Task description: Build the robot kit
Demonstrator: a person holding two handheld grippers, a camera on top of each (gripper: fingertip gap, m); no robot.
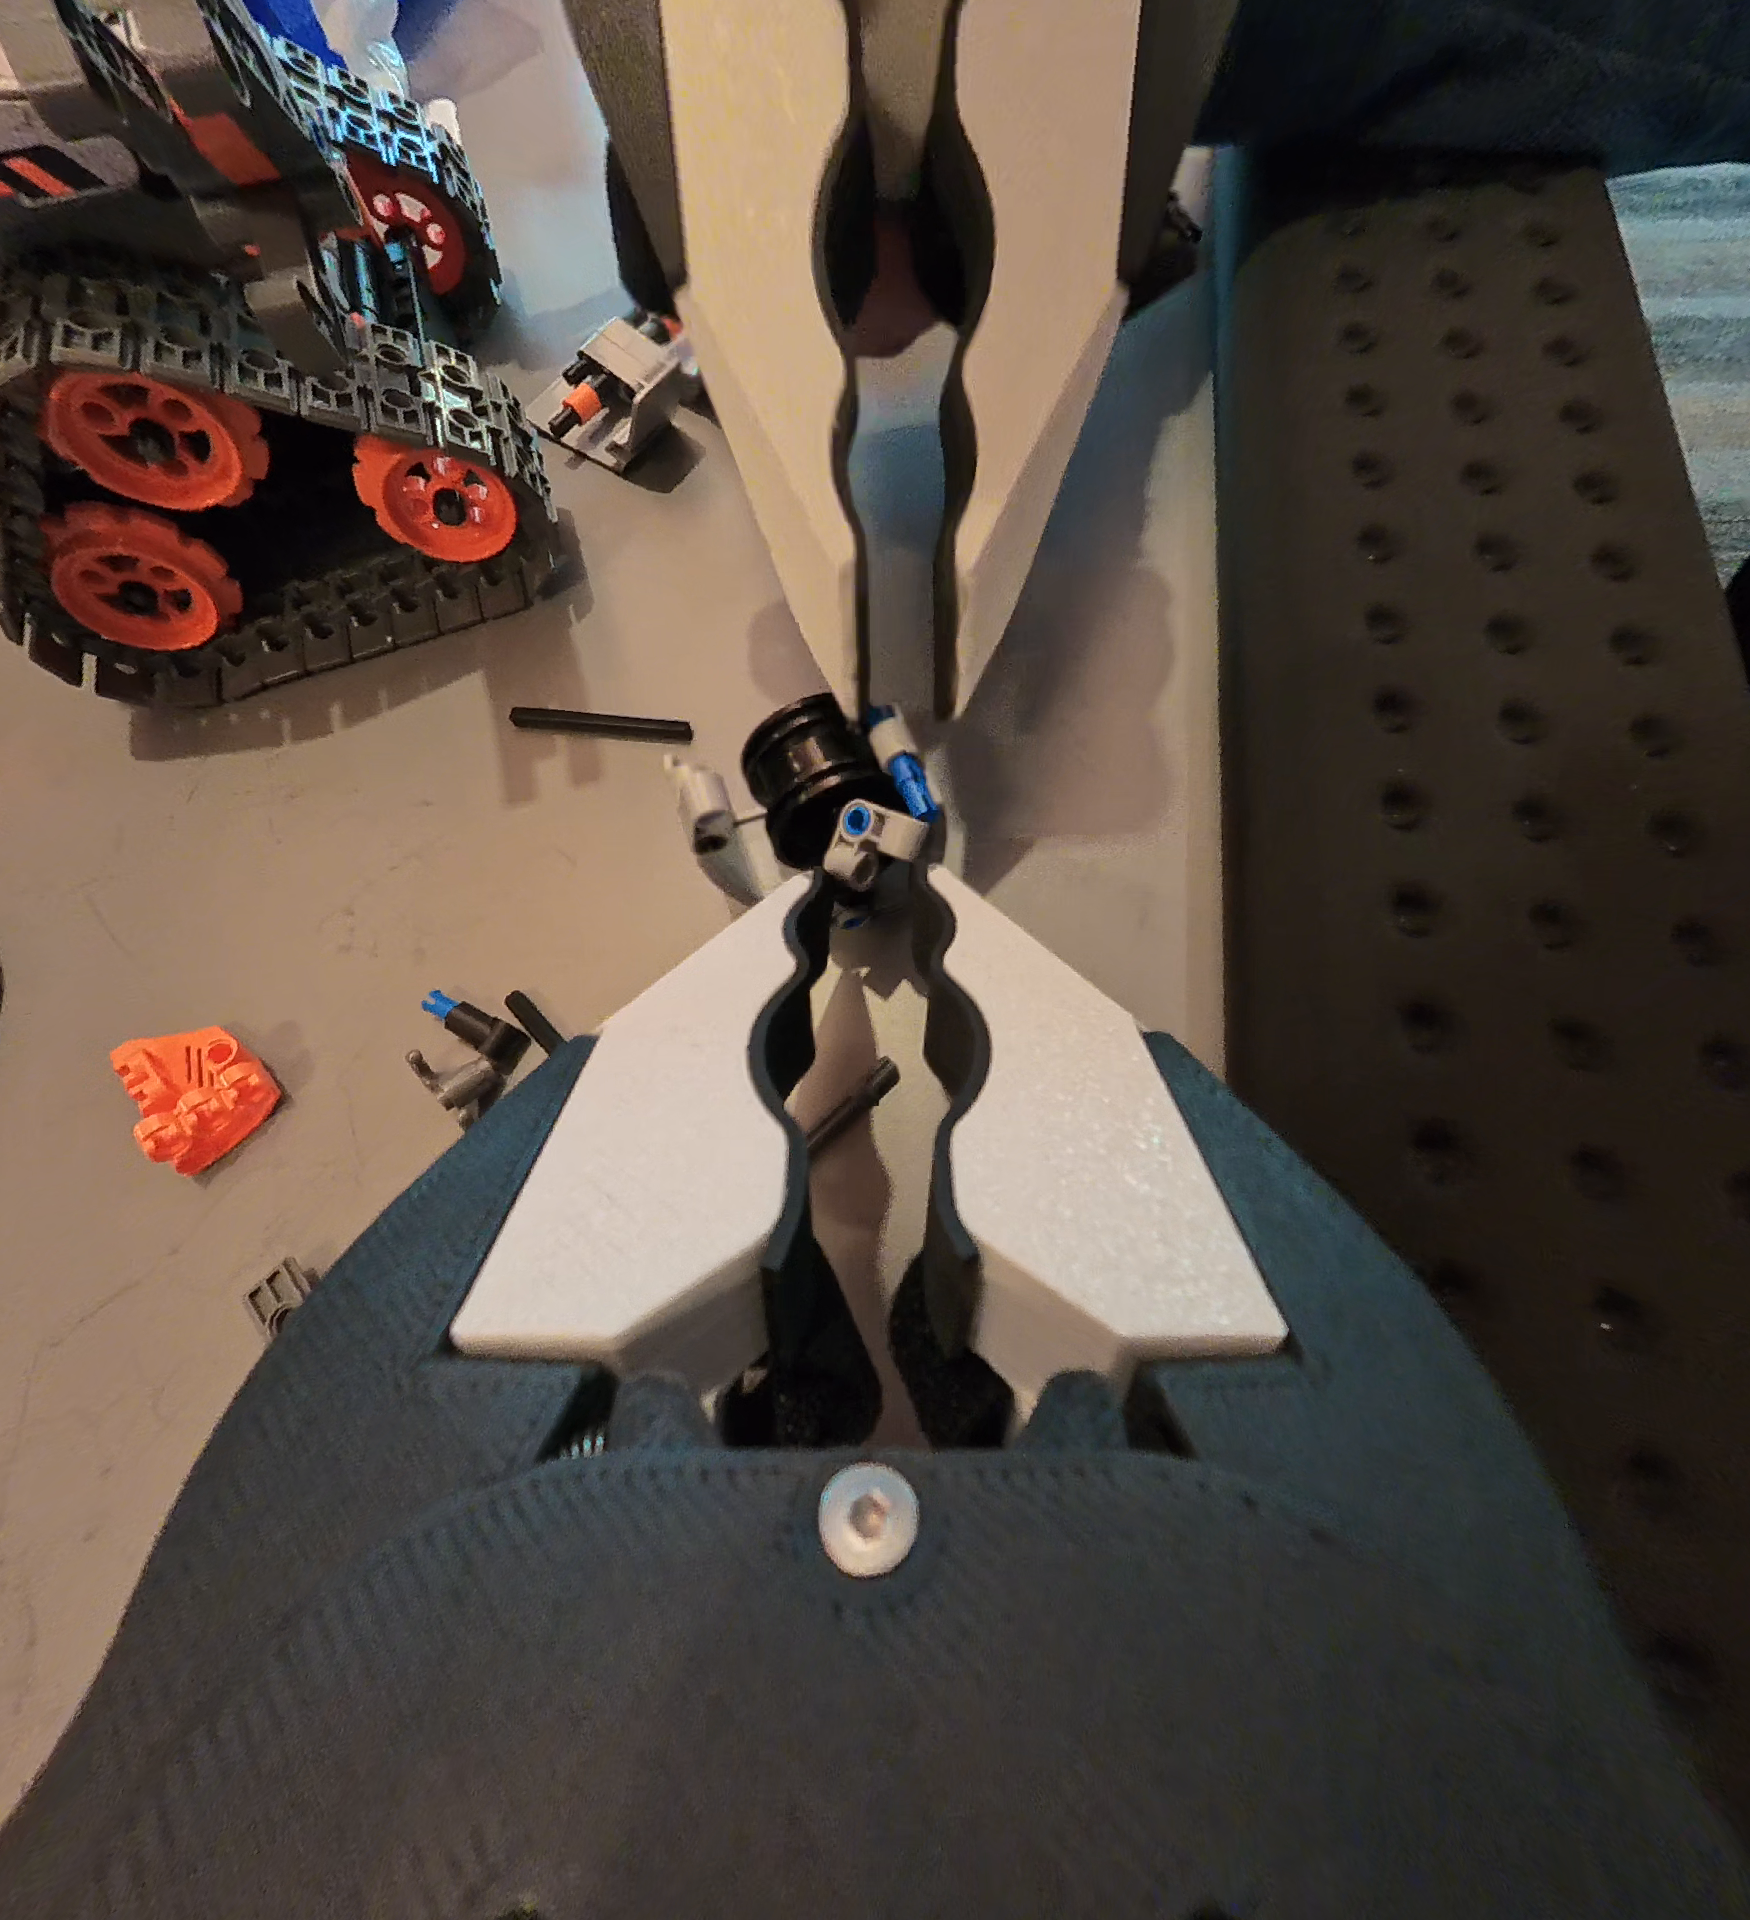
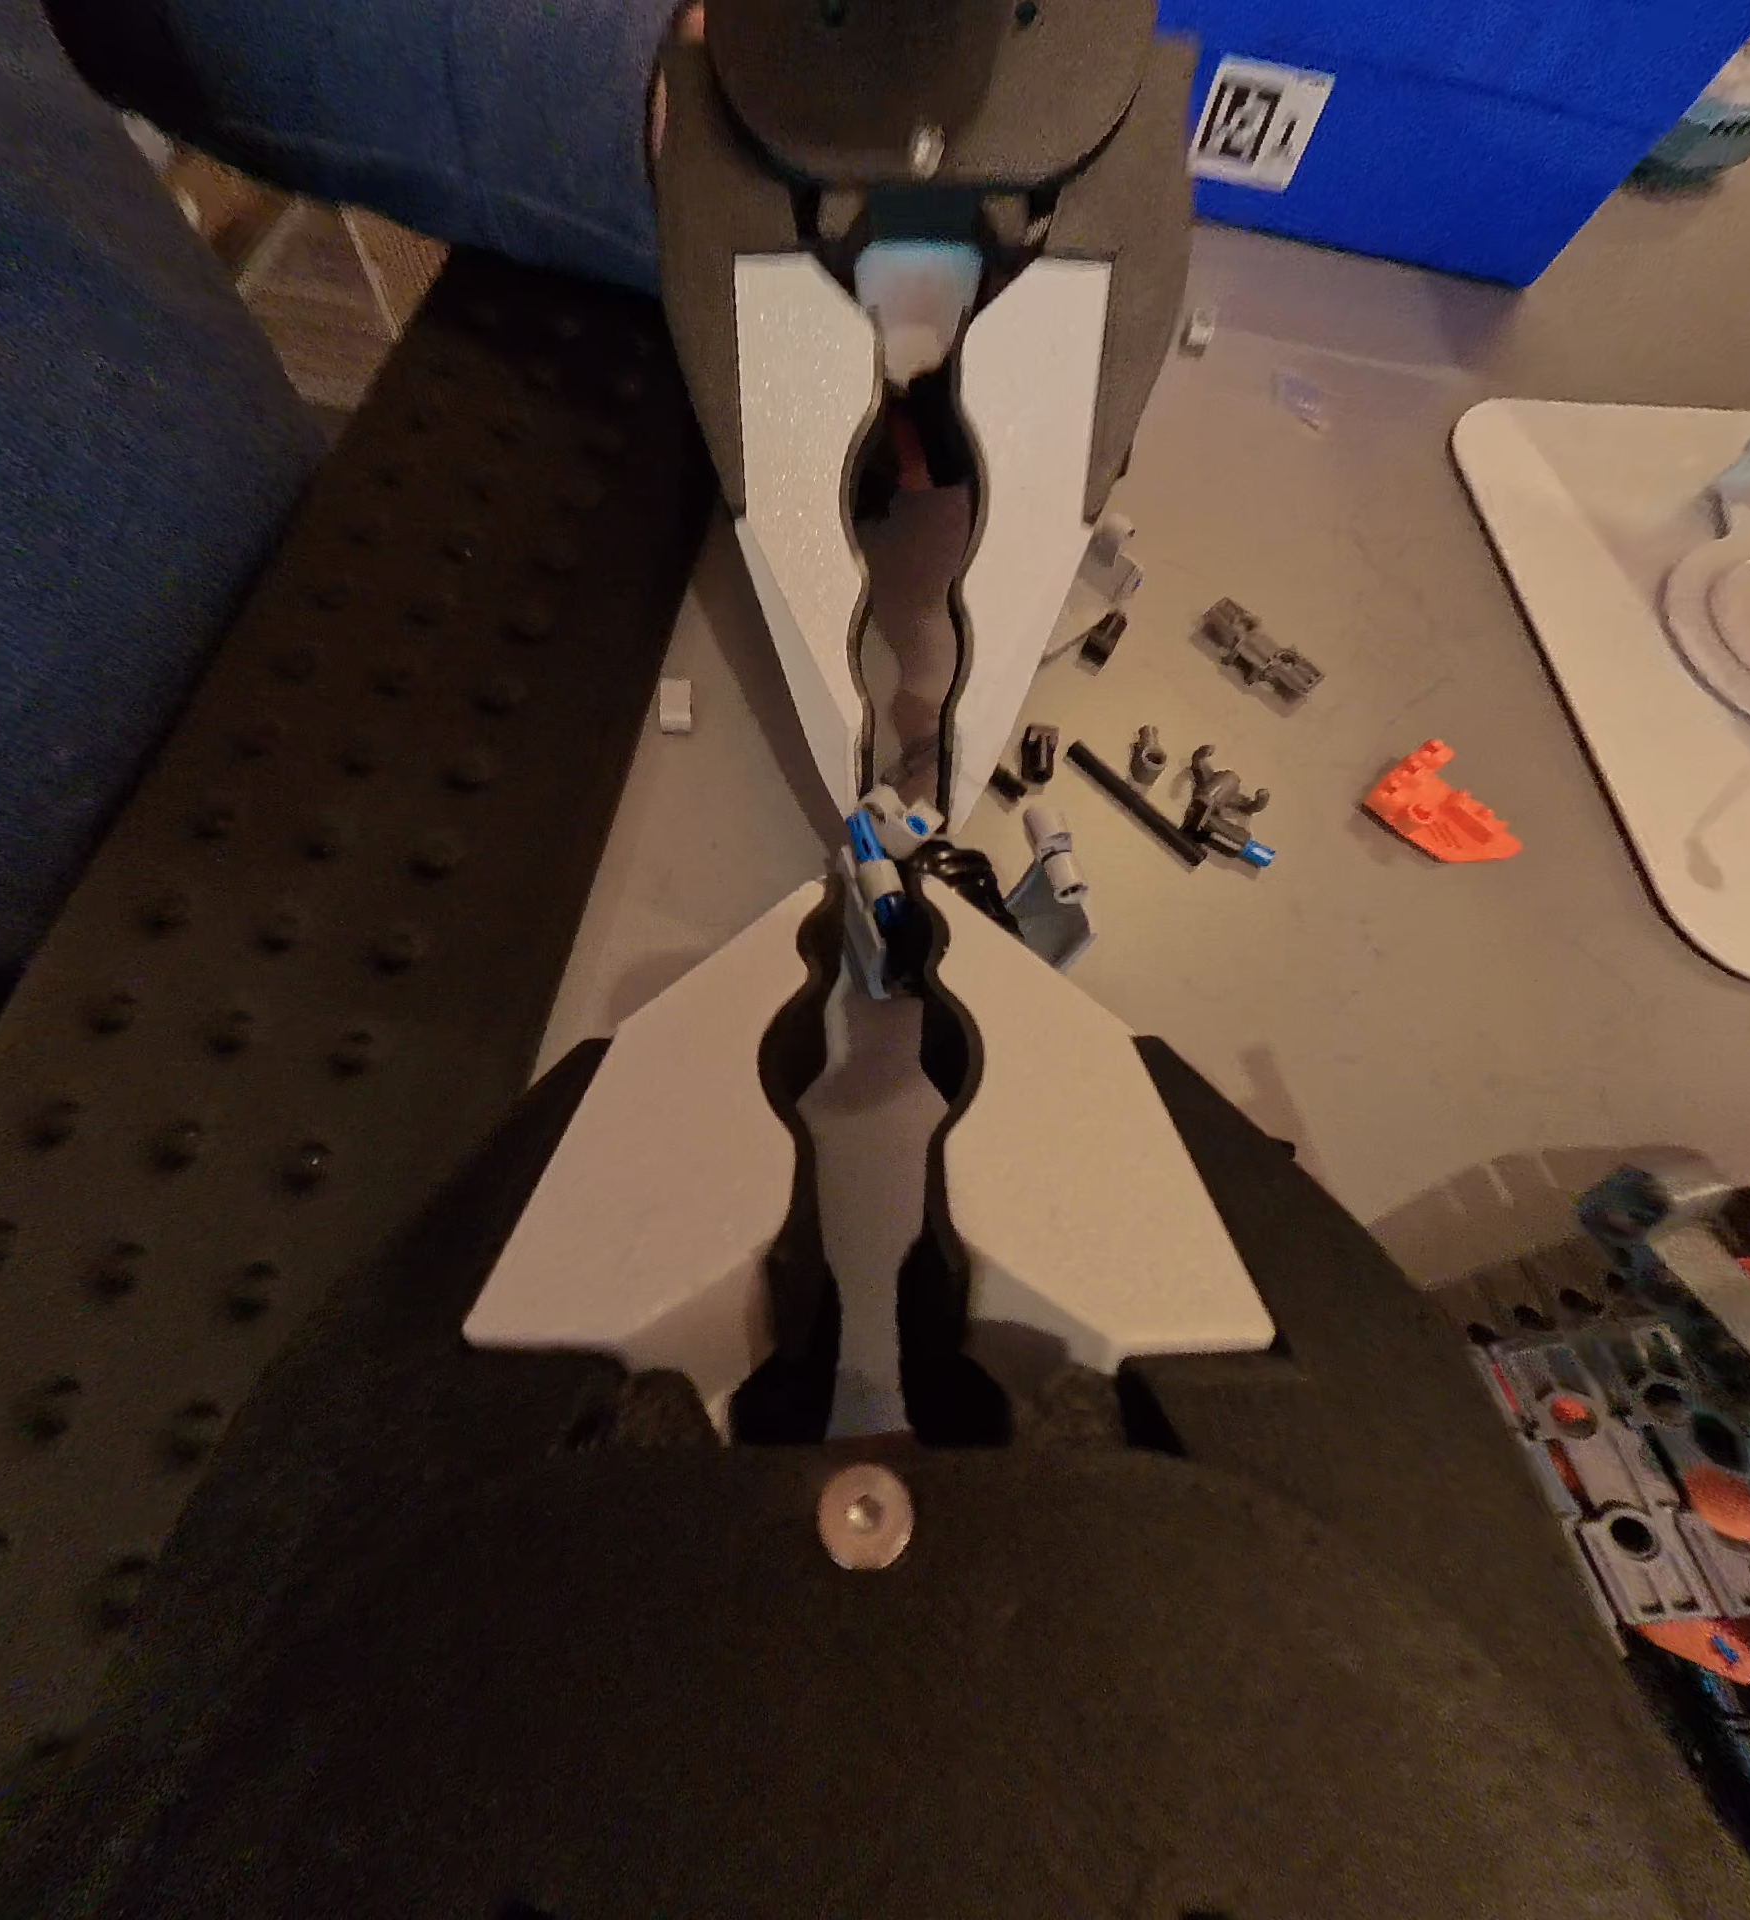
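A small building-toy assembly [image 1: 798,774], made of a black wheel hub, grey connectors and blue pins, hangs just above the grey table between my two grippers, which meet tip to tip. My left gripper [image 1: 873,896] is shut on its near grey connector. My right gripper [image 1: 902,712] comes in from the far side and pinches a blue-and-grey pin. In the right wrist view, my right gripper [image 2: 876,935] is shut on the grey and blue end of the assembly [image 2: 876,883], with the left gripper [image 2: 902,795] opposite it.
A tracked vehicle model with orange wheels [image 1: 258,447] stands at far left. Loose parts lie about: a black axle [image 1: 601,724], an orange piece [image 1: 196,1096] and grey connectors [image 2: 1260,655]. A black perforated mat [image 1: 1473,831] borders the table. A white base plate [image 2: 1577,644] and a blue box [image 2: 1453,135] stand beyond. My two grippers' fingertips are within a few centimetres of each other. Both grippers' tips are roughly 9 cm from the black axle [image 1: 601,724].
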